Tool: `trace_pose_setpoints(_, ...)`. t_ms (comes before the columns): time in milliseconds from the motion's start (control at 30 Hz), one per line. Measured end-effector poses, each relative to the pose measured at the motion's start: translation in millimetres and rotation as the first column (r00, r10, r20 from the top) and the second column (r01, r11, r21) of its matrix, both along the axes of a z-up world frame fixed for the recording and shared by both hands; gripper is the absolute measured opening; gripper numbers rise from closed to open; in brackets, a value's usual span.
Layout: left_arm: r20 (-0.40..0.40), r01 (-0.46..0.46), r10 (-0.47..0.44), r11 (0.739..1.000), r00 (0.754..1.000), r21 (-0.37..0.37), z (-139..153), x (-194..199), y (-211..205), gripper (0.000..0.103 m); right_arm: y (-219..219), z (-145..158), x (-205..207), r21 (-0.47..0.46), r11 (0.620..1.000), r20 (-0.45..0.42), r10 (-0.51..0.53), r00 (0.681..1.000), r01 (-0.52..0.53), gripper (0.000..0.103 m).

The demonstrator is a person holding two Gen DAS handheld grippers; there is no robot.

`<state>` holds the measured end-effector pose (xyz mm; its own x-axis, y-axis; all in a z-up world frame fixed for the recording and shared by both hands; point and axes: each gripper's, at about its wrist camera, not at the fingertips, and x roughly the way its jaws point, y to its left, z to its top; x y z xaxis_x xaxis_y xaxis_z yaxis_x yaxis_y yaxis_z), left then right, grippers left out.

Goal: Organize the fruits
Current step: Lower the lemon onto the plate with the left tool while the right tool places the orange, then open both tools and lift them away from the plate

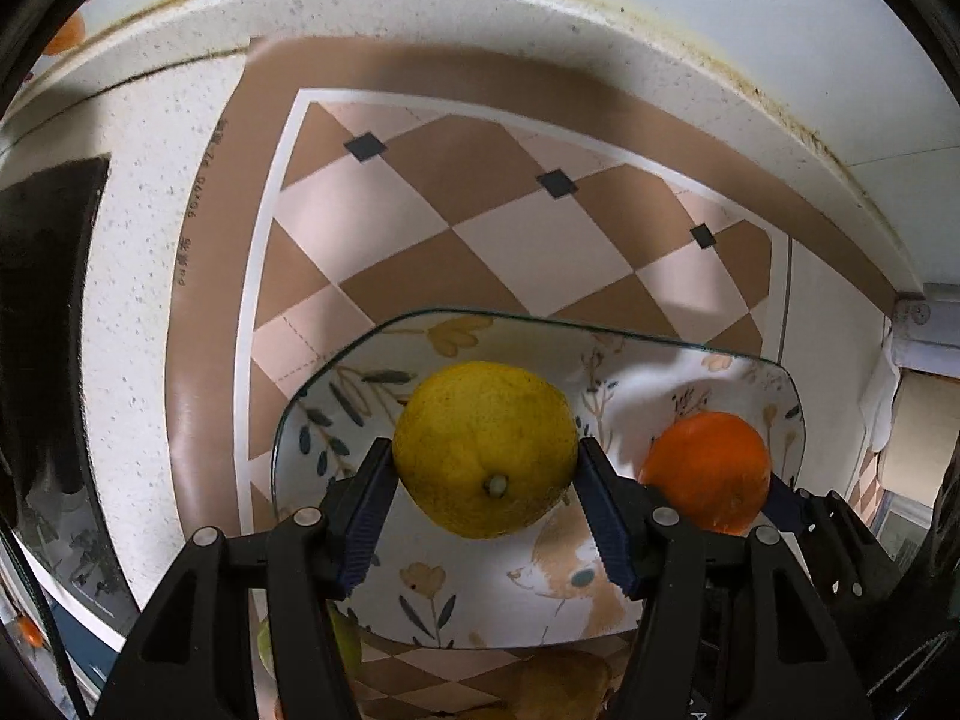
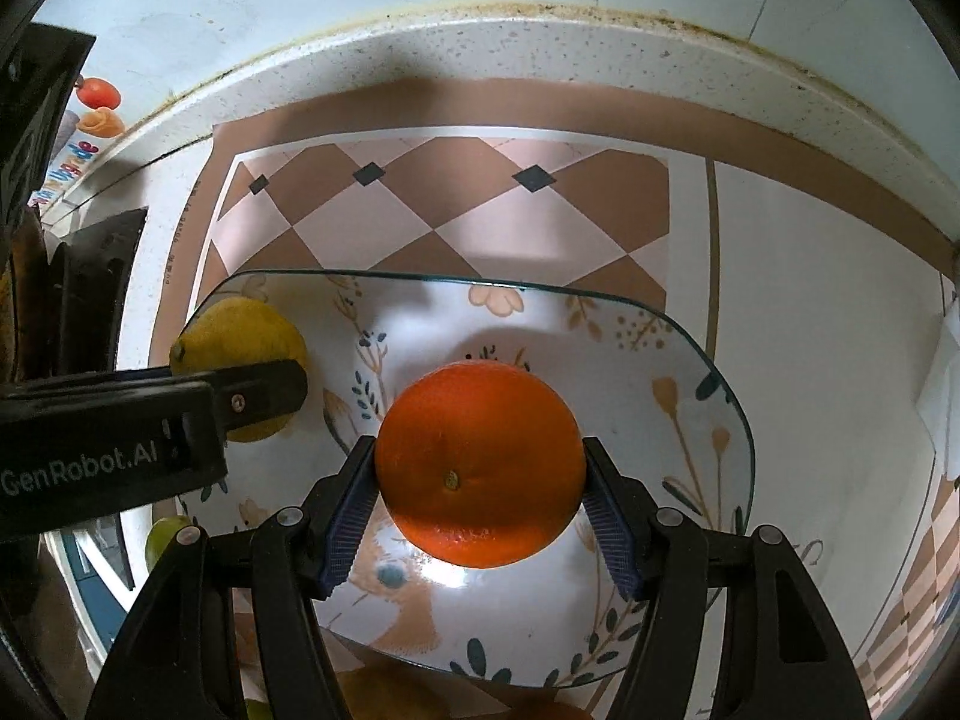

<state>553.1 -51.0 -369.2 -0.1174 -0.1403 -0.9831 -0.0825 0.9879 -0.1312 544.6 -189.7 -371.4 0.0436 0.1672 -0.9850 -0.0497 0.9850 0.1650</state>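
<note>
The left gripper (image 1: 486, 480) pinched the lemon (image 1: 485, 449) across its widest part, both blue pads pressed to its sides and the stem nub turned back toward the camera, so the round fruit probably could not roll out of the grip. It hung over the left end of the flowered plate (image 1: 336, 396), which suggested it was being carried there to be set down. Just right of those fingers, the orange (image 2: 480, 471) was clamped the same way in the right gripper (image 2: 480, 492), its navel facing the camera, held above the middle of the plate. The two fruits stood near each other but apart, likely to land side by side without knocking. Below and behind both pairs of fingers, a greenish fruit (image 2: 165, 534) waited off the plate on the checked mat (image 1: 420, 228).
</note>
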Motion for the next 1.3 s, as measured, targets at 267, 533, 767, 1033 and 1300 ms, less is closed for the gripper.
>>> trace_pose_setpoints(267,-0.007,-0.024,0.024,1.0,1.0,-0.003,0,6,2,0.07,-7,6,1,0.013,0.999,-0.014,-0.033,0.999,0.033,0.096)
trace_pose_setpoints(533,0.047,-0.024,0.022,0.999,0.999,0.026,30,-8,18,0.082,-18,34,-15,-0.021,0.998,0.004,-0.062,0.998,0.063,0.096)
trace_pose_setpoints(767,0.14,-0.015,-0.002,0.993,0.99,0.117,61,-47,39,0.082,-28,57,-49,-0.061,0.993,0.029,-0.095,0.995,0.097,0.096)
trace_pose_setpoints(1033,0.248,-0.012,-0.037,0.981,0.968,0.192,97,-101,42,0.082,-33,86,-92,-0.072,0.989,0.08,-0.125,0.989,0.131,0.097)
trace_pose_setpoints(1300,0.349,-0.002,-0.074,0.977,0.934,0.211,134,-147,31,0.082,-30,135,-137,-0.082,0.987,0.18,-0.122,0.976,0.139,0.096)
